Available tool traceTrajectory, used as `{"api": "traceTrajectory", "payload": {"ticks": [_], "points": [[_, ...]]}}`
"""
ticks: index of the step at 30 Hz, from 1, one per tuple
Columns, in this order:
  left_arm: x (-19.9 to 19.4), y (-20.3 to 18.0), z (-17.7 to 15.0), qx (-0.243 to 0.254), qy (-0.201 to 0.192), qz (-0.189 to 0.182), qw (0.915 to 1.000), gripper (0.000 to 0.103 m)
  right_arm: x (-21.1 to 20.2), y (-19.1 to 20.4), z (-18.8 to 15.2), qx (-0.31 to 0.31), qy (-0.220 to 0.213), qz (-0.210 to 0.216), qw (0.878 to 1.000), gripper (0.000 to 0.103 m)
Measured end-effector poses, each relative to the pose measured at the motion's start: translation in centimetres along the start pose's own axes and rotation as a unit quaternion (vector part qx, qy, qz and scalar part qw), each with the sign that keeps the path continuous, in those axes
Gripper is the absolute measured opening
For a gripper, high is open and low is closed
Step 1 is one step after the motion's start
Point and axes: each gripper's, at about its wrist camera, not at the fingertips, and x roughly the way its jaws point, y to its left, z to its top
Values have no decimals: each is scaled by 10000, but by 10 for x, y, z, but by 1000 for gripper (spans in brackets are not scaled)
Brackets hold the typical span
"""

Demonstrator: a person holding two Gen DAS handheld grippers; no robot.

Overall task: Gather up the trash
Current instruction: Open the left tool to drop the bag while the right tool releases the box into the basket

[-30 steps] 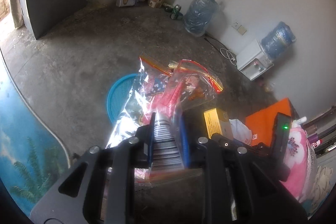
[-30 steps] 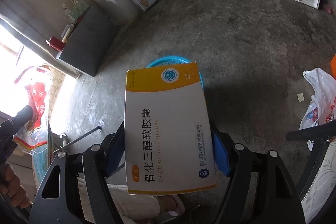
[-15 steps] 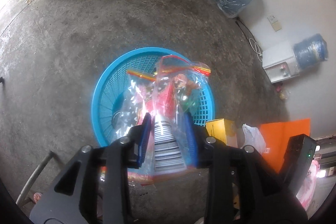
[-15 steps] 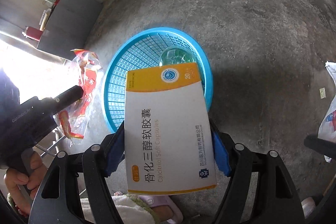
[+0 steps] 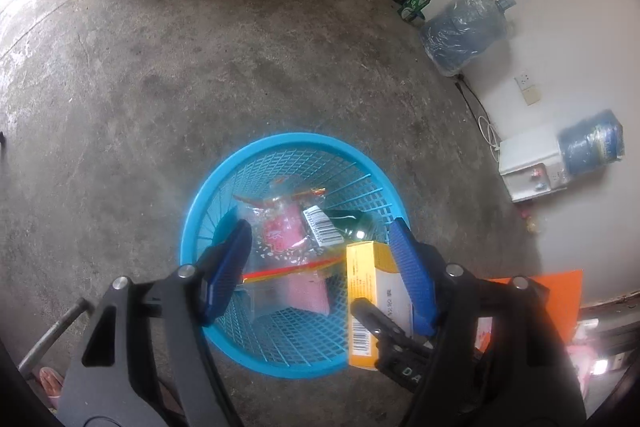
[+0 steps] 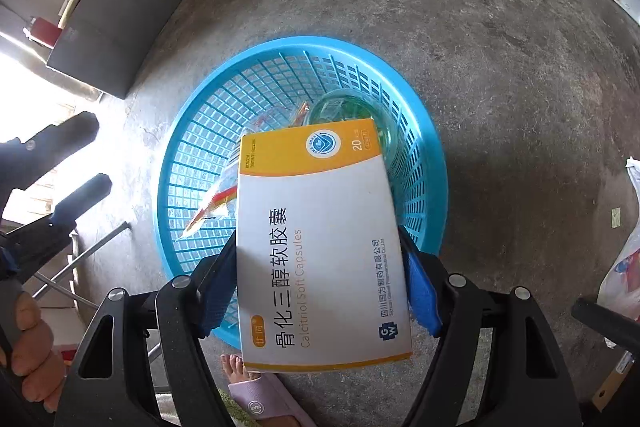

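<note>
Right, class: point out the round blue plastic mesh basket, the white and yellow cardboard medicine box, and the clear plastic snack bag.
Round blue plastic mesh basket (image 6: 280,57): right wrist view, far rim.
White and yellow cardboard medicine box (image 6: 320,247): right wrist view, front face.
Clear plastic snack bag (image 5: 282,235): left wrist view, pink print.

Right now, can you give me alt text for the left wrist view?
The left tool hangs open over a blue basket on concrete, with a clear snack bag lying inside. At right, the right tool holds a yellow box over the rim.
</note>
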Motion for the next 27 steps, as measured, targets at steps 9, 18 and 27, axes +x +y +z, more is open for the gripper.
{"api": "traceTrajectory", "payload": {"ticks": [9,18,27], "points": [[-97,-58,-24,1065,-483,-10,9931,73,10,-1,1,251,72,133,9996,79],[-200,-83,-103,1869,-741,-377,9789,78,-30,-12,-8,650,-180,1094,9917,82],[-281,-36,-186,1767,-883,16,9803,82,-27,-20,-12,948,-81,1162,9887,83]]}}
